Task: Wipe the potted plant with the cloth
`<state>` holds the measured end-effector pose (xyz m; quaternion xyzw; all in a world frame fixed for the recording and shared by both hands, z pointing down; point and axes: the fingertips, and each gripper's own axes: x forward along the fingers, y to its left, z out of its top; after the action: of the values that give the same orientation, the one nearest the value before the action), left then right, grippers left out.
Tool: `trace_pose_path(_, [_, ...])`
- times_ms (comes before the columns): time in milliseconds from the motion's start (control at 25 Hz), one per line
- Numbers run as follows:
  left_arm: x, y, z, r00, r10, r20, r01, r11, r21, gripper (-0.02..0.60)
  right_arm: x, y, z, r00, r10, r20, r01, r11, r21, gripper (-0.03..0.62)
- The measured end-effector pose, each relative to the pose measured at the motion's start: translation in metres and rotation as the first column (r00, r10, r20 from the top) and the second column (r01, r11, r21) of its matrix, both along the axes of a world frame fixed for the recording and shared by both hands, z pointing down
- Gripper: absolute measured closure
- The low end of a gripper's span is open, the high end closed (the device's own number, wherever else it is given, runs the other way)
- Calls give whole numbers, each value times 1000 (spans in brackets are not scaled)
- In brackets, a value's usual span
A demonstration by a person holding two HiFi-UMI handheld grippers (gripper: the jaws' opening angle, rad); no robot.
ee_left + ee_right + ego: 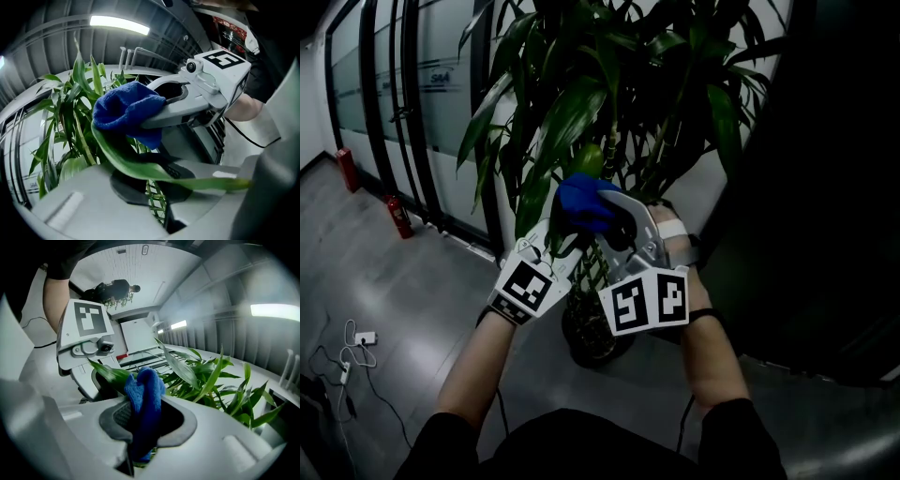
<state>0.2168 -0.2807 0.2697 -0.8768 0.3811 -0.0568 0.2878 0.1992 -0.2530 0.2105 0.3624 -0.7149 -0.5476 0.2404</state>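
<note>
The potted plant (609, 84) has long green leaves and stands in a dark pot (591, 339) on the floor. My left gripper (562, 242) is shut on one long leaf (140, 166), which runs across its pads (124, 185). My right gripper (614, 220) is shut on a blue cloth (581, 202), bunched between its jaws (145, 399). The cloth (124, 110) rests against the upper part of that held leaf (110, 372), just past the left gripper (86, 341). In the left gripper view, the right gripper's body (201, 93) shows close by.
Two red fire extinguishers (398, 216) stand by the glass partition (422, 94) at left. A power strip and cables (356, 349) lie on the grey floor at lower left. A dark wall (825, 187) rises close on the right of the plant.
</note>
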Motion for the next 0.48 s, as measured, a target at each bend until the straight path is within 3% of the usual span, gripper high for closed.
trace_pose_path(160, [3,6,13,998,5,61,-5,1000,1,574,-4,5,13,1000,0,-30,0,1000,-3,503])
trace_pose_path(480, [-1,7,34,997,5,82,-1,999,-41,574,-14,14,38,995,-6,-104,5,1000,-12,503])
